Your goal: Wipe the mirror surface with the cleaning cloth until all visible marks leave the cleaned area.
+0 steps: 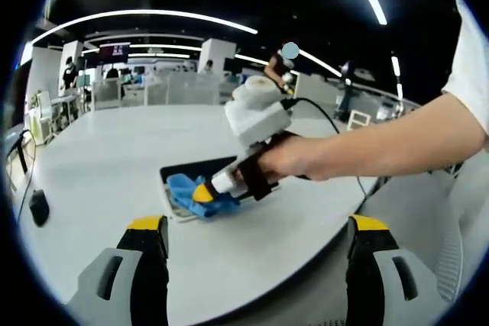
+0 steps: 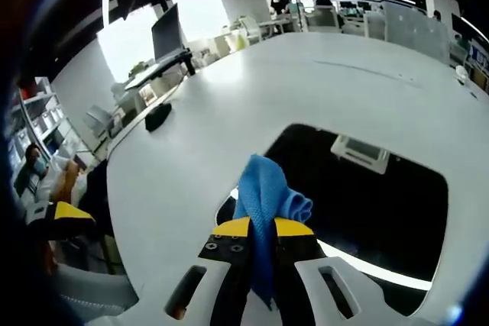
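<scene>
The right gripper is clamping the blue cleaning cloth between its 2 jaws, pressing it onto the mirror, which is lying flat on the white table, its long axis seemingly running across the left gripper view. The left gripper is hovering nearby, jaws wide.
</scene>
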A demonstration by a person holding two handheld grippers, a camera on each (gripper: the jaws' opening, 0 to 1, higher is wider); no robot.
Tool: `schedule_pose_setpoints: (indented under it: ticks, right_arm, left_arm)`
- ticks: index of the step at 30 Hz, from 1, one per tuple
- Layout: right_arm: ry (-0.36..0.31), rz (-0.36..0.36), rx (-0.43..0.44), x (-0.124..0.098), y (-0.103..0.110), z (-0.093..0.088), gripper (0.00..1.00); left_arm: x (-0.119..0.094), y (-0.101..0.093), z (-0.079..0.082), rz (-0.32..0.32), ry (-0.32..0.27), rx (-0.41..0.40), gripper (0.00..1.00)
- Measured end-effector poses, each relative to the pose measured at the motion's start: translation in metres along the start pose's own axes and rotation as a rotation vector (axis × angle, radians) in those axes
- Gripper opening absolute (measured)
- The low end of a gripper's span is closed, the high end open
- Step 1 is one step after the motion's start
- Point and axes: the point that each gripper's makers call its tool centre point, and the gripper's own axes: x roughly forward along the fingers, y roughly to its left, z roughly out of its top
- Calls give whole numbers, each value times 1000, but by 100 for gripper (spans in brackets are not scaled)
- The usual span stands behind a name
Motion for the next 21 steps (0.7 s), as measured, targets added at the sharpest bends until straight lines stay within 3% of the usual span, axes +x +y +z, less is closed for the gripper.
schedule_pose_setpoints:
  ticks: [21]
  right_arm:
    - [2,37,-7,10,19,5,4]
  left_arm:
    - [0,-1,1,-7,-8,1,98]
